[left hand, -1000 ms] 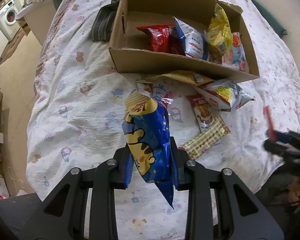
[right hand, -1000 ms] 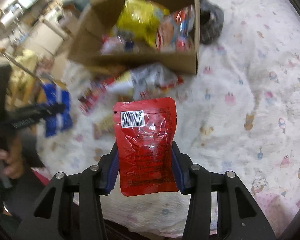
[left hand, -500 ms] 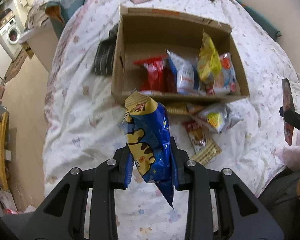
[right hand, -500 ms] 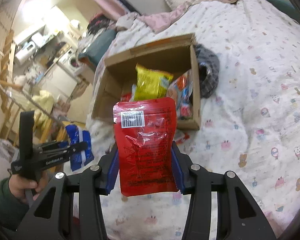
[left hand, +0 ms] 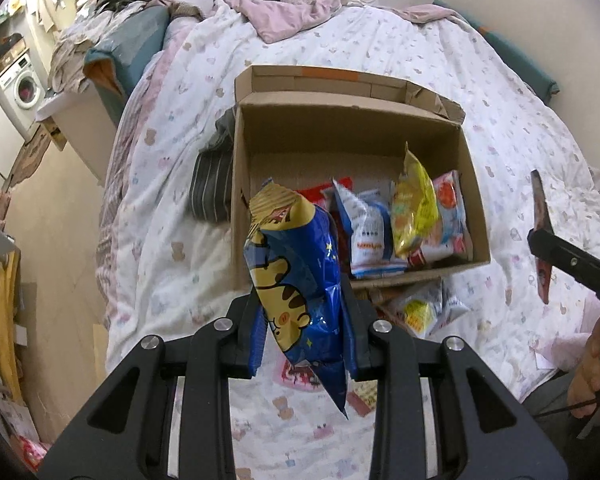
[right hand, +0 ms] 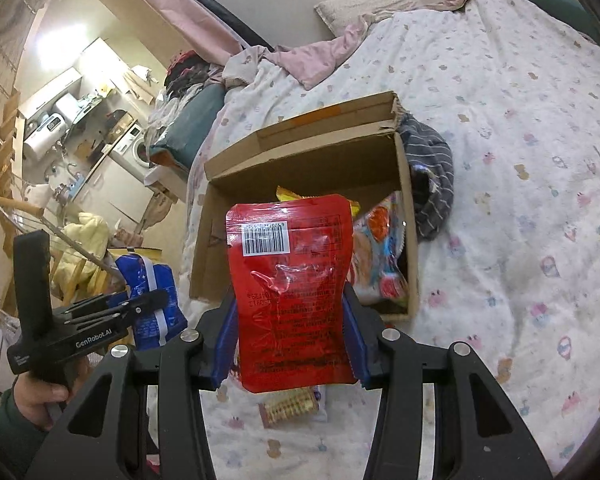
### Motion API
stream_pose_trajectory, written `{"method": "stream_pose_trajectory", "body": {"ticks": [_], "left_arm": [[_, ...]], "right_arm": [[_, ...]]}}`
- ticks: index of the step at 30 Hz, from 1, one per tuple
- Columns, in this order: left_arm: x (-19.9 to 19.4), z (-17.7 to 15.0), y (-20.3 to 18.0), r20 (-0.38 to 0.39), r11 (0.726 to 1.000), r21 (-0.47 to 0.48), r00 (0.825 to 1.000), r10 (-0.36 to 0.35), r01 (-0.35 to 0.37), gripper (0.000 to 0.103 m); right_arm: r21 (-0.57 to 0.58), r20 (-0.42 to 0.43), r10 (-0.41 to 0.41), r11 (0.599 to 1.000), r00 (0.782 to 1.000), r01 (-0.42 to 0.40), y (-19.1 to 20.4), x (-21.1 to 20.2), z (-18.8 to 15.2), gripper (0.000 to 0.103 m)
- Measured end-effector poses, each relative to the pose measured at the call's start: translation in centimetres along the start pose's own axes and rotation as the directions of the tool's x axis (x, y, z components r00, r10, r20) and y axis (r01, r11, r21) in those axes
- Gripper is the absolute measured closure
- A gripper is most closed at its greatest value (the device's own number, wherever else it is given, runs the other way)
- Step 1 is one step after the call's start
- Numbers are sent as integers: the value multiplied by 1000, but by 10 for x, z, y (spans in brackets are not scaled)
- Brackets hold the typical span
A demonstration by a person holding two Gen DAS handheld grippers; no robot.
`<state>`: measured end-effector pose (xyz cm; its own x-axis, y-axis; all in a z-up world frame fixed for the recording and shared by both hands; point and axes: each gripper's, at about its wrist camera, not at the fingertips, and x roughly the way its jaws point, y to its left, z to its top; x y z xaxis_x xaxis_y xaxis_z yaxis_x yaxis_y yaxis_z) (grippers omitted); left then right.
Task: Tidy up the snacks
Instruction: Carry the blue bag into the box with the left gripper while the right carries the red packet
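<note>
My left gripper (left hand: pixel 302 332) is shut on a blue snack bag with a yellow tiger (left hand: pixel 300 276), held in the air in front of an open cardboard box (left hand: pixel 356 124) on the bed. Several packets stand inside the box: a yellow one (left hand: pixel 414 208), a white-blue one (left hand: pixel 366 236), a red one behind. My right gripper (right hand: pixel 290 340) is shut on a red pouch with a barcode (right hand: pixel 292 288), raised before the same box (right hand: pixel 300 160). In the right wrist view the left gripper (right hand: pixel 140 304) and its blue bag (right hand: pixel 148 284) hang at the left.
Loose snack packets (left hand: pixel 416 312) lie on the patterned quilt (left hand: pixel 520 128) just in front of the box; a wafer pack (right hand: pixel 292 406) lies under the red pouch. Striped dark cloth (left hand: pixel 212 184) sits beside the box. The bed's left edge drops to the floor (left hand: pixel 60 240).
Both grippers rose and tilted up with their packets still held. The box now lies farther down in both views and more of the room and bed head shows.
</note>
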<state>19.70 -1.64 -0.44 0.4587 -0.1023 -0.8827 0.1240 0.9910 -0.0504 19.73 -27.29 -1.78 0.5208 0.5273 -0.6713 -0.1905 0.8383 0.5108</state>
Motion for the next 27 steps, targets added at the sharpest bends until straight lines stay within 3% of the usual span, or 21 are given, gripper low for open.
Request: {"method": "stream_pose_trajectory", "body": {"ticks": [5,12,17,19,27], "left_arm": [[13,20,-4,-2,1000,24,1000,8,-8,76],[38,42,-14,10,997,70,999,31,-32,76],[54,45,-16,27,995,89,999,33,-35,76],[58,48,-14,21,996,85,1000,20,-22,76],[73,56,-1,-27,1000,19,999,-21,22,76]], "right_arm": [[-20,-23,-51,999,998,51,3,26,18,54],[-70,-135,-124,991,983,115,-3,88,37,54],[-93,-187,-120,990,975,104,2,124,41,54],[-83,-206,-84,994,975,68,2,136,43,54],[-28,-145,-84,996,986,80,-5,123,53,54]]}}
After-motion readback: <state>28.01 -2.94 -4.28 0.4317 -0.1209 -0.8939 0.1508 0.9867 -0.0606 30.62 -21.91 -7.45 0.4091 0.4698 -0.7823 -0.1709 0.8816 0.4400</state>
